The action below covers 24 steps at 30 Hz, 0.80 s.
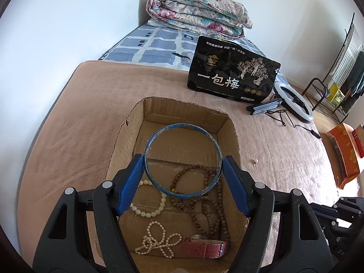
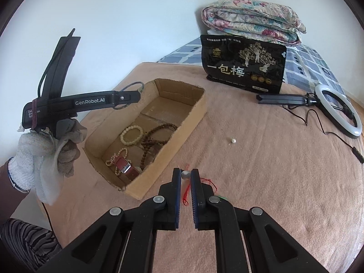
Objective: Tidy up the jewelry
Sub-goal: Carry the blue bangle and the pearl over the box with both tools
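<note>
My left gripper (image 1: 183, 162) is shut on a worn blue bangle (image 1: 182, 127) and holds it above an open cardboard box (image 1: 229, 122). In the box lie a brown bead necklace (image 1: 211, 204), a cream bead bracelet (image 1: 147, 212), a pearl strand (image 1: 157, 241) and a pink watch (image 1: 204, 248). My right gripper (image 2: 185, 174) is shut on a pendant with a pale bead (image 2: 185, 174) and red cord (image 2: 186, 192), low over the tan blanket right of the box (image 2: 182, 136). The left gripper (image 2: 127, 97) shows above the box's far left. A loose pearl (image 2: 233, 140) lies on the blanket.
A black snack bag (image 2: 243, 63) stands at the back of the bed. A ring light on a folded tripod (image 2: 336, 111) lies at the right with its cable. A folded floral quilt (image 2: 252, 20) sits behind. The bed edge is to the right.
</note>
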Motion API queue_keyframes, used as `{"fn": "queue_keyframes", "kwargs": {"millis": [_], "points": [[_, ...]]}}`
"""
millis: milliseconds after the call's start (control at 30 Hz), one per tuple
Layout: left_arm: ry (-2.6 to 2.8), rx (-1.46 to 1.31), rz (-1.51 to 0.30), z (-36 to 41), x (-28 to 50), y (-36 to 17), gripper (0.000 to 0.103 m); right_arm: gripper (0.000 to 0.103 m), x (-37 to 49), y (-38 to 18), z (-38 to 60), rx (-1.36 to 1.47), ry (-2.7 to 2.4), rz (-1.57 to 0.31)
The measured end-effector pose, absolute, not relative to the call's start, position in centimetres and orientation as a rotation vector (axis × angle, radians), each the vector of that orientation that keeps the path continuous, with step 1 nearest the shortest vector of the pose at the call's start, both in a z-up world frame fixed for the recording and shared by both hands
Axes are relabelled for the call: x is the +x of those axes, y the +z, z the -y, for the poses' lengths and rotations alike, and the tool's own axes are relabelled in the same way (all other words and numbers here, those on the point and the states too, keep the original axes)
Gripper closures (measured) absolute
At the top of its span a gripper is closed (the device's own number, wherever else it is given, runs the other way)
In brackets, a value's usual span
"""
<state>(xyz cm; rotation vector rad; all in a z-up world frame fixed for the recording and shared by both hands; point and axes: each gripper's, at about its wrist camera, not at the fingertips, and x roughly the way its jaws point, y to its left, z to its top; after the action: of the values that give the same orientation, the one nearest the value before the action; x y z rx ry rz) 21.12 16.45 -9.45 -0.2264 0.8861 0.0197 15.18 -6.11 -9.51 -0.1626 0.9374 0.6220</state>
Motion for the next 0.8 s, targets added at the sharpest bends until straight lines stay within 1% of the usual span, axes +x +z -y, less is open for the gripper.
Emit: {"fn": "queue_keyframes", "kwargs": {"millis": [467, 800], "points": [[0.019, -0.237, -0.907, -17.7, 22.9, -10.9, 0.030, 0.097, 17.0, -10.5, -0.6, -0.176, 0.696, -0.939], [0.021, -0.248, -0.908, -18.2, 23.2, -11.2, 0.030, 0.095, 17.7, -11.6, -3.0, -0.181, 0.713, -0.958]]}}
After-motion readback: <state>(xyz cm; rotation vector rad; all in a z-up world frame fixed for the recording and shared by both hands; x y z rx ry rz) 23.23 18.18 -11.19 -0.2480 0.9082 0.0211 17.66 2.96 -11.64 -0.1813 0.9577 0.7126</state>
